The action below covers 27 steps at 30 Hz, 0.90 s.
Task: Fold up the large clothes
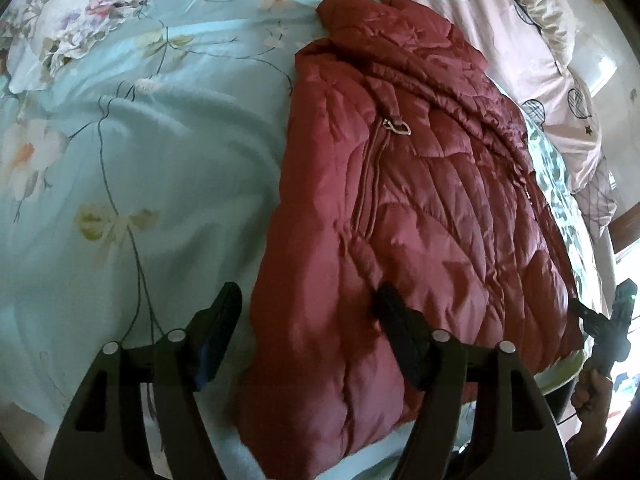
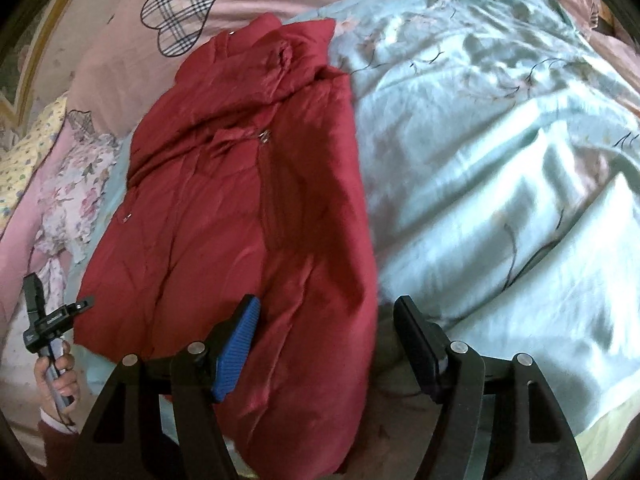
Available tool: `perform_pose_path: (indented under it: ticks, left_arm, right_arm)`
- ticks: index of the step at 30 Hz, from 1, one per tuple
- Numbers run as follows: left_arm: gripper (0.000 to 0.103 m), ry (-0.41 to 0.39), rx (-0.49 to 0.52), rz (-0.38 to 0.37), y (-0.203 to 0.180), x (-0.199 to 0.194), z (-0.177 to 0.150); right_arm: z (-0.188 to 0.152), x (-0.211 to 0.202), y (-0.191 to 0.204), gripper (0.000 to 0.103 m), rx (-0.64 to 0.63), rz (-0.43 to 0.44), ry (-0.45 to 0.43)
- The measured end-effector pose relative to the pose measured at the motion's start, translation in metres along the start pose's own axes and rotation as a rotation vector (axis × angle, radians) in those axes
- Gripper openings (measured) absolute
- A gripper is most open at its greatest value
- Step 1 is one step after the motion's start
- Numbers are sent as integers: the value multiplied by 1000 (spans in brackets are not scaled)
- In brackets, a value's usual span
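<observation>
A dark red quilted puffer jacket [image 1: 400,180] lies lengthwise on a light blue floral bedspread [image 1: 160,160], collar at the far end and zip pull [image 1: 398,126] on top. My left gripper [image 1: 308,320] stands open astride the jacket's near left edge. One finger hovers over the bedspread and the other over the red fabric. In the right wrist view the same jacket [image 2: 248,200] fills the middle. My right gripper [image 2: 326,320] is open astride its near right edge, with the blue pad [image 2: 236,348] above the jacket and the other finger over the bedspread [image 2: 500,160].
A pink duvet with plaid hearts [image 2: 180,20] lies bunched behind the jacket's collar. A frilled floral pillow [image 1: 80,12] sits at the far left. A person's hand [image 2: 56,376] grips the left tool's handle beside the jacket. A wooden bed edge [image 1: 628,224] shows at the right.
</observation>
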State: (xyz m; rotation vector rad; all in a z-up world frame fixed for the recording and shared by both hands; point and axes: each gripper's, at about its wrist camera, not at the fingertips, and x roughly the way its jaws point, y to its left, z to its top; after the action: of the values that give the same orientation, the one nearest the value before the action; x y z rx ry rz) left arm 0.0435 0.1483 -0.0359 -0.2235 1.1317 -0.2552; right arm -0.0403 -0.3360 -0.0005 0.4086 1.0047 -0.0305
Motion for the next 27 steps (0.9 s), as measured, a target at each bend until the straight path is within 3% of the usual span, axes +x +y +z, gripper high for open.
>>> perform_pose_path:
  ticks: [4, 9, 14, 16, 19, 21, 27]
  left_arm:
    - [70, 12, 25, -11, -2, -1, -10]
    - [70, 24, 62, -33, -11, 1, -21]
    - [70, 24, 89, -33, -18, 4, -24]
    - [64, 18, 103, -42, -21, 3, -25]
    - [41, 15, 119, -54, -25, 2, -25]
    - [27, 9, 126, -62, -26, 1, -25]
    - [18, -25, 157, -65, -35, -11, -27]
  right_arm:
    - [-7, 0, 6, 71, -6, 55, 0]
    - [-15, 1, 9, 63, -13, 67, 7]
    - [-17, 2, 8, 62, -13, 76, 5]
    - [-18, 3, 8, 61, -15, 78, 7]
    - [-19, 3, 9, 53, -23, 83, 8]
    - [-20, 2, 10, 41, -32, 88, -2]
    - [-20, -5, 11, 27, -39, 118, -27]
